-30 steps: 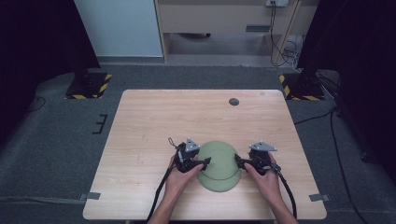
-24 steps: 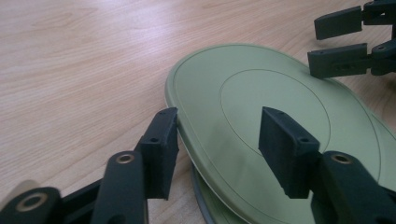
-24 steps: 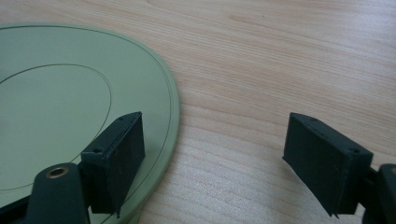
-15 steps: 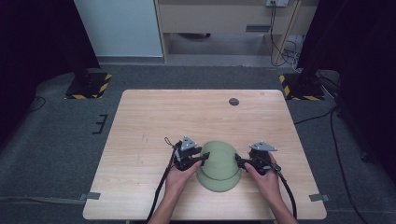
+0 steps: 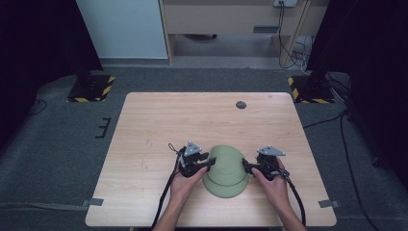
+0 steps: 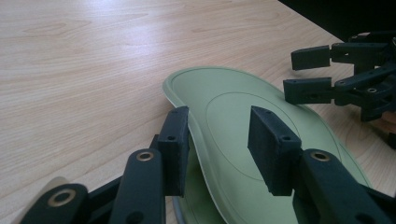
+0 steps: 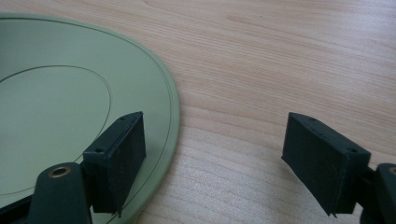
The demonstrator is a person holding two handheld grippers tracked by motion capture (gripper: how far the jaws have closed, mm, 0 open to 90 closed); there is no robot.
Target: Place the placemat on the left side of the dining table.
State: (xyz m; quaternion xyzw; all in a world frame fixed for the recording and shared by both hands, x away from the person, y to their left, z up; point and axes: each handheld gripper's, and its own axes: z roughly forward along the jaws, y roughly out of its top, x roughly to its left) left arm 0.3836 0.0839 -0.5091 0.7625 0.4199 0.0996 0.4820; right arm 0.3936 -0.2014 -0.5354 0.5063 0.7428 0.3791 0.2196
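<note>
1. The table (image 5: 159, 125) carries a green upper plate (image 5: 227, 161) near its 6 o'clock edge. This plate lies tilted over a lower plate (image 5: 226, 191) of the same colour.
2. The left gripper (image 5: 210, 163) sits at the upper plate's 9 o'clock side, held in the person's left hand (image 5: 185, 180).
3. In the left gripper view, the rim of the upper plate stands between the left fingers (image 6: 175, 140).
   - These fingers are partly apart and have just been closing.
   - One finger touches the rim. The other stands just off the plate's face, so there is no firm grip.
4. The right gripper (image 5: 246, 166) sits at the plate's 3 o'clock side, held in the right hand (image 5: 274, 185).
5. In the right gripper view, its fingers (image 7: 119, 154) are apart and hold nothing. One finger lies over the plate's rim and the other is above bare table.
6. A small dark disc (image 5: 241, 104) lies at the table's 1 o'clock, well apart from the plates.
</note>
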